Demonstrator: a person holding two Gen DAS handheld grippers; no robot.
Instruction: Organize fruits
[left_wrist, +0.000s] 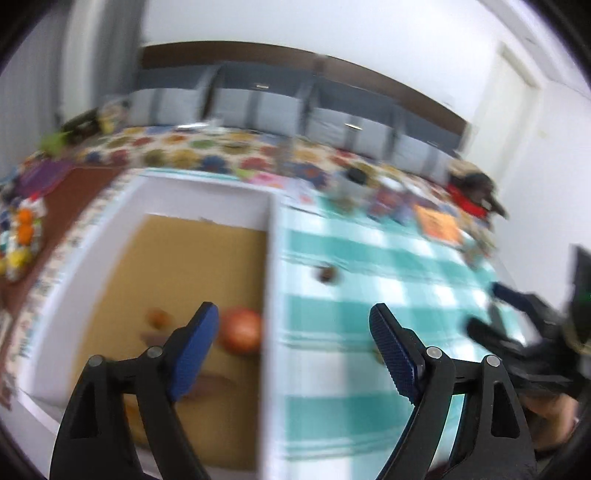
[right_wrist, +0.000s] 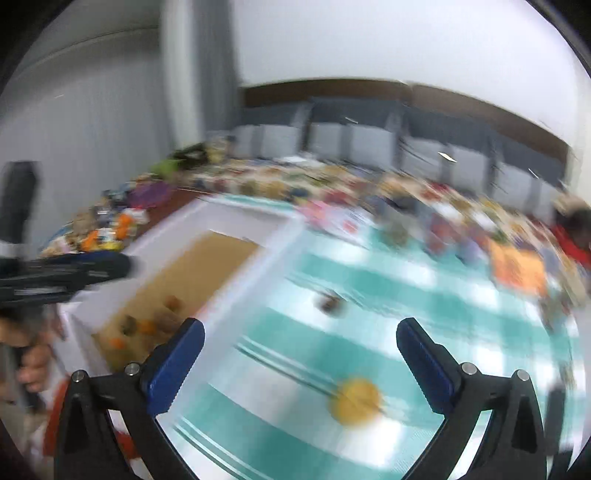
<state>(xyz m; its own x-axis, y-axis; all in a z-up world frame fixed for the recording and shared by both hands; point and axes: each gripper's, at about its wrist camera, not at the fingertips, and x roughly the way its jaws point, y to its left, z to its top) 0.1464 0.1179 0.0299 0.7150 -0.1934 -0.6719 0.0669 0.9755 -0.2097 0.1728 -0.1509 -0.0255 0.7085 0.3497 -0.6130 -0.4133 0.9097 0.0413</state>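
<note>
The white-walled rectangular box with a brown cardboard floor (left_wrist: 271, 258) sits on a teal-and-white checked cloth (left_wrist: 369, 258), and everything here is placed from that box.

In the left wrist view, the left gripper (left_wrist: 293, 321) hangs over the box's right-hand wall with its blue-padded jaws spread wide and nothing between them. A round red-orange fruit (left_wrist: 242, 330) lies on the box floor against that wall, just behind the left-side fingertip (left_wrist: 205, 319). A smaller, blurred orange fruit (left_wrist: 159, 317) lies further inside the box, beside it. A small dark blurred object (left_wrist: 327, 275) rests on the cloth outside the box, near the wall. The right gripper's black body (left_wrist: 517, 347) shows at the far side of the cloth from the box.

The right wrist view shows the right gripper (right_wrist: 301, 334) released too, jaws wide apart and empty, over the cloth outside the box. A round yellow fruit (right_wrist: 356, 402) lies on the cloth there, well away from the box and just below the gap between the jaws; the left view does not show it. This view also shows several small orange and dark fruits (right_wrist: 144, 326) clustered at the box's near end. Both views are blurred.
</note>
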